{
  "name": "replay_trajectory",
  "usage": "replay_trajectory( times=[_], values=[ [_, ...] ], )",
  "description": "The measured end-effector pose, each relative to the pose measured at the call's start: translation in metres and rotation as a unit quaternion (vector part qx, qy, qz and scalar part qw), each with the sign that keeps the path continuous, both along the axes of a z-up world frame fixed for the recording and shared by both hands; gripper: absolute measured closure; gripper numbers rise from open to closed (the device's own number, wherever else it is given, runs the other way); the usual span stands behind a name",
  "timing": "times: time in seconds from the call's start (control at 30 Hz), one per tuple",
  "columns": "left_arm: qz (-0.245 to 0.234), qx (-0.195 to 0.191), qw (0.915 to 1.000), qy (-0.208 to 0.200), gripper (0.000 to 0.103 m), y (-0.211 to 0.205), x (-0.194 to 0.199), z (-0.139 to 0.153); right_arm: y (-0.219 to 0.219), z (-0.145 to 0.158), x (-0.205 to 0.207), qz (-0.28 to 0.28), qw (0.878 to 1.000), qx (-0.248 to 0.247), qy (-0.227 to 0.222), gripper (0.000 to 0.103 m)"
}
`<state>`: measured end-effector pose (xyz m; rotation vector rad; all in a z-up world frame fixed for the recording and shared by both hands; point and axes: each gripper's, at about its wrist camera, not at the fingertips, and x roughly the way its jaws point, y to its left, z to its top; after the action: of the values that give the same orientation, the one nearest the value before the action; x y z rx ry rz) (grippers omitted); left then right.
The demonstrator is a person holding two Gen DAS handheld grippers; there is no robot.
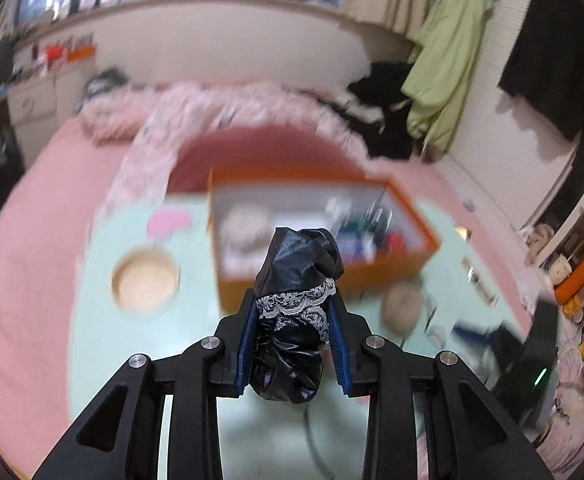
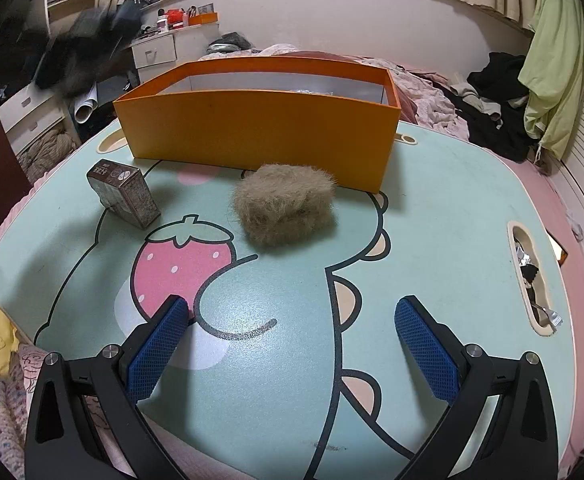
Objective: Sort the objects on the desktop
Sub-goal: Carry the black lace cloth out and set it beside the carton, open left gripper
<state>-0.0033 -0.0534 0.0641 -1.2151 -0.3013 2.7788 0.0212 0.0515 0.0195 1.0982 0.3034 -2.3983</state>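
Left wrist view: your left gripper (image 1: 294, 320) is clamped on a black glossy bundle with white lace trim (image 1: 298, 276); both blue pads press its sides.
Bundle position: it stands up between your fingers, held in the air in front of the orange box (image 1: 324, 276), which looks blurred.
Box contents: several small items lie inside, too blurred to name.
Right wrist view: your right gripper (image 2: 289, 320) has its fingers spread wide with nothing between them, low over the mint table (image 2: 452, 208).
Fuzzy tan clump (image 2: 285, 210): on the table, just near of the box's front wall (image 2: 251, 136) and apart from your right fingers.
Small grey carton (image 2: 123, 192): tilted on the table, left of the clump and near the box's left front corner.
Far left: a dark blurred shape (image 2: 87, 52) hangs above the table's edge; you cannot tell what it is.
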Motion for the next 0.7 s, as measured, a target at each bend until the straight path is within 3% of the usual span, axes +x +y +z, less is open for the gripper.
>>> replay_trajectory(
  times=[0.07, 0.17, 0.43, 0.5, 0.6, 0.63, 0.67, 0.7],
  values=[
    [0.016, 0.005, 0.9995, -0.026, 0.072, -0.002, 0.002, -0.030, 0.000, 0.000, 0.000, 0.000, 1.000, 0.000, 0.000, 0.000],
    [0.022, 0.044, 0.9988, -0.006, 0.071, -0.004, 0.005, -0.047, -0.001, 0.000, 0.000, 0.000, 1.000, 0.001, 0.000, 0.000],
    [-0.015, 0.073, 0.9971, 0.015, 0.071, 0.020, -0.005, -0.038, -0.001, 0.001, 0.001, 0.001, 1.000, 0.000, 0.001, 0.000],
    [0.001, 0.077, 0.9966, 0.030, 0.068, 0.013, 0.002, -0.033, -0.001, 0.001, 0.001, 0.001, 1.000, 0.000, 0.001, 0.000],
    [0.040, 0.047, 0.9980, 0.010, 0.063, 0.004, 0.000, -0.039, -0.001, 0.001, 0.001, 0.001, 1.000, 0.000, 0.001, 0.000],
    [0.040, 0.050, 0.9979, 0.000, 0.058, 0.004, -0.003, -0.046, -0.001, 0.001, 0.002, 0.001, 1.000, 0.000, 0.001, 0.000],
    [0.034, 0.060, 0.9976, -0.011, 0.038, 0.004, -0.006, -0.052, -0.002, 0.001, 0.002, 0.001, 1.000, 0.000, 0.001, 0.000],
    [0.029, 0.068, 0.9971, -0.017, 0.028, 0.005, -0.007, -0.056, -0.001, 0.001, 0.002, 0.001, 1.000, 0.001, 0.001, 0.000]
  ],
)
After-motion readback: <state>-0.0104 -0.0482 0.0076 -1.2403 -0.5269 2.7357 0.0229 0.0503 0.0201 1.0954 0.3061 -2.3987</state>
